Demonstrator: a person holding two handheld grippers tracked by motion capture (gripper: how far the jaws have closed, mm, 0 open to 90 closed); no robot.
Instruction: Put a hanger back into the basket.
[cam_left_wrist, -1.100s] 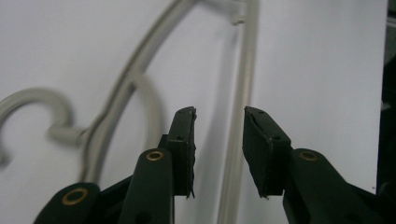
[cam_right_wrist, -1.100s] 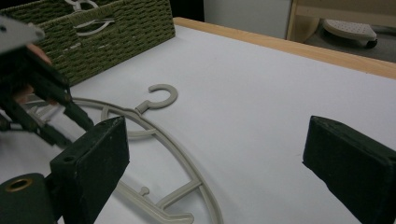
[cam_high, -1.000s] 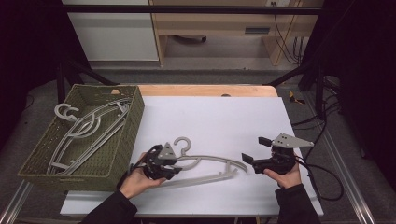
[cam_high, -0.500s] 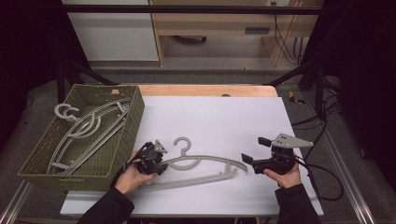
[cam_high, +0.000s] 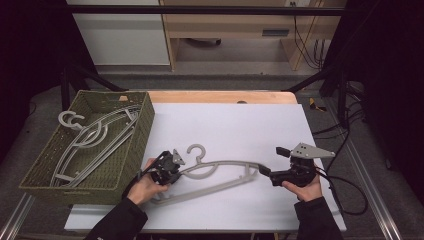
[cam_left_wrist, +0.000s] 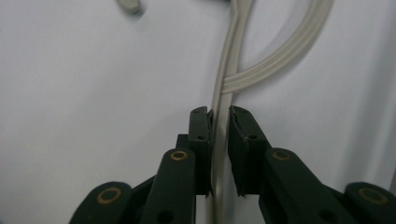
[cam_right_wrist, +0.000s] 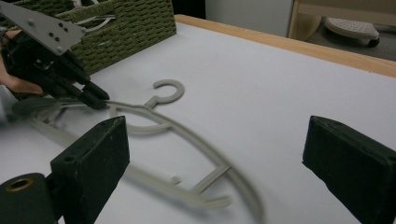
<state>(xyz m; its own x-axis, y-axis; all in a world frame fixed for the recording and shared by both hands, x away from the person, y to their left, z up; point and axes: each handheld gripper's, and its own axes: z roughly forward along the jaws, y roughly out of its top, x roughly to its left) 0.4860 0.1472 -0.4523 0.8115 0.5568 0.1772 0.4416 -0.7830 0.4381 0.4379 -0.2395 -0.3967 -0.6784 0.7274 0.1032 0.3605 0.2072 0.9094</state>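
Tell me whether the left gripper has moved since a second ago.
Yes: the left gripper slid left along the hanger, toward the basket, its jaws just closing onto it.

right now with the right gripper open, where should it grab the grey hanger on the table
Probably the free right end of the hanger, where the shoulder arm and lower bar meet near the right gripper. It lies flat on the table, so come in low from the right, jaws straddling the thin bar. The left gripper has just closed on the other end.
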